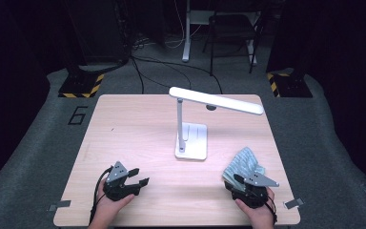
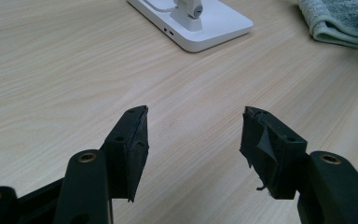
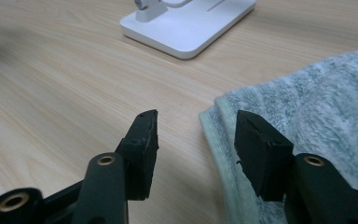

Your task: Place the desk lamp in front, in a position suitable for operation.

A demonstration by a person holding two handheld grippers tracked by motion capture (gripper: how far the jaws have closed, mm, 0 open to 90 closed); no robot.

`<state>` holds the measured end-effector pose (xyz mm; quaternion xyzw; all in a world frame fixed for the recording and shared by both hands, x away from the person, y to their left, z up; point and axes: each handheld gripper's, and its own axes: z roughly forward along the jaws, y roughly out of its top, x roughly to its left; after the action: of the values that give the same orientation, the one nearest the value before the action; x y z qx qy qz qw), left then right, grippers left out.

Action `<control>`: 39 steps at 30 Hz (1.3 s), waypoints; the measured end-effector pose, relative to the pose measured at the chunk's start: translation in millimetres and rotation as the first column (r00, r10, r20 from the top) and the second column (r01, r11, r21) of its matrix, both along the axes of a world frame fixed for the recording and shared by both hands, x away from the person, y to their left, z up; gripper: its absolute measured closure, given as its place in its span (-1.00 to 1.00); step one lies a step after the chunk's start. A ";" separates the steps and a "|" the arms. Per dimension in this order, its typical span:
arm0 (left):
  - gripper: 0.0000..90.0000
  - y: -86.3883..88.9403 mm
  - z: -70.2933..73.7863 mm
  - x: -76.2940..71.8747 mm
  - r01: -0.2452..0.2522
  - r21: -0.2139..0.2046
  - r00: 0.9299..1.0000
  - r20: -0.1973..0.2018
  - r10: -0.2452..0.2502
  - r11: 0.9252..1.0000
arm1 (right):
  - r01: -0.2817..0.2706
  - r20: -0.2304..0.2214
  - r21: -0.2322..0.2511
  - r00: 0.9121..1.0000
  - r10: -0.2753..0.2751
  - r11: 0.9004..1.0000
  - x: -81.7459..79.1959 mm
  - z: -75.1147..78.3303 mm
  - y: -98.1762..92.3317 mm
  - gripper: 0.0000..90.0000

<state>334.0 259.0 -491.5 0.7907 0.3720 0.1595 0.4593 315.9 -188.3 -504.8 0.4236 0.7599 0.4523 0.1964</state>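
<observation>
Item: folded pale grey-green terry towel (image 1: 243, 164), lying flat on the light wood-grain table (image 1: 138, 124) near its front right corner, well apart from the white desk lamp with flat square base (image 1: 192, 140) at centre.

Right gripper (image 3: 196, 140): jaws spread, straddling the towel's hemmed edge; one jaw sits over bare wood, the other over the pile. Pads not pressing; nothing pinched.

Left gripper (image 2: 193, 135): jaws spread, empty, over bare wood at the front left, far from the towel.

Progress, as judged: work barely begun. Towel appears undisturbed and ungripped. Remaining: close on the edge, lift, and carry out whatever handling follows.
</observation>
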 end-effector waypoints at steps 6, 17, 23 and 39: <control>-0.08 2.5 -0.7 -1.8 -0.008 -0.022 1.000 -0.011 0.008 1.000 | 0.022 0.014 0.008 1.000 -0.023 1.000 -1.0 3.9 2.0 0.00; -0.08 2.9 1.5 -7.4 -0.006 -0.031 1.000 -0.004 0.006 1.000 | -0.025 0.050 0.027 0.998 0.023 0.999 -5.6 20.2 18.7 -0.05; -0.09 1.1 1.5 -7.7 -0.005 -0.033 1.000 0.015 0.005 0.999 | -0.059 0.009 0.017 0.998 0.059 0.998 2.8 25.6 32.0 -0.03; -0.08 3.1 3.6 -7.6 -0.003 -0.048 1.000 0.002 0.003 0.999 | -0.116 0.043 0.057 0.993 0.113 0.992 29.4 67.7 64.4 -0.02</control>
<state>326.5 262.1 -487.9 0.7787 0.3764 0.1520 0.4783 345.3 -124.0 -437.1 0.3760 0.7651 0.4936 0.1722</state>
